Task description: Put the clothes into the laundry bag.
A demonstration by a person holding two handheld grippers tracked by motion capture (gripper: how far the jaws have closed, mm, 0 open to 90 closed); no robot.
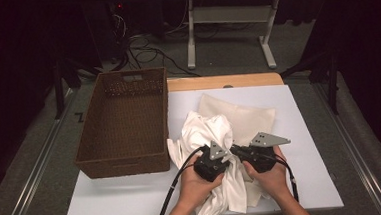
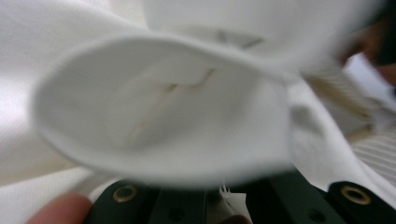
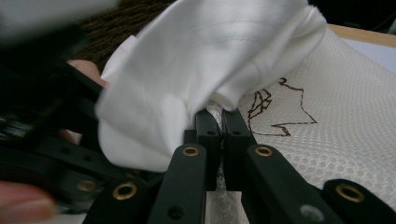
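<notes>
A crumpled white garment lies in the middle of the white table, partly on top of a cream mesh cloth. Both hands hold their grippers close together at the garment's near side. My left gripper is shut on a fold of the white garment, which bulges close before its camera; the pinch is at the bottom edge. My right gripper is shut on another bunch of the white garment, just above the cream mesh cloth with its brown stitched outline.
A brown wicker basket stands on the table's left half, its inside bare, next to the garment. Bare white table shows to the right of the cloth and along the front edge. Beyond the table are a desk frame and floor cables.
</notes>
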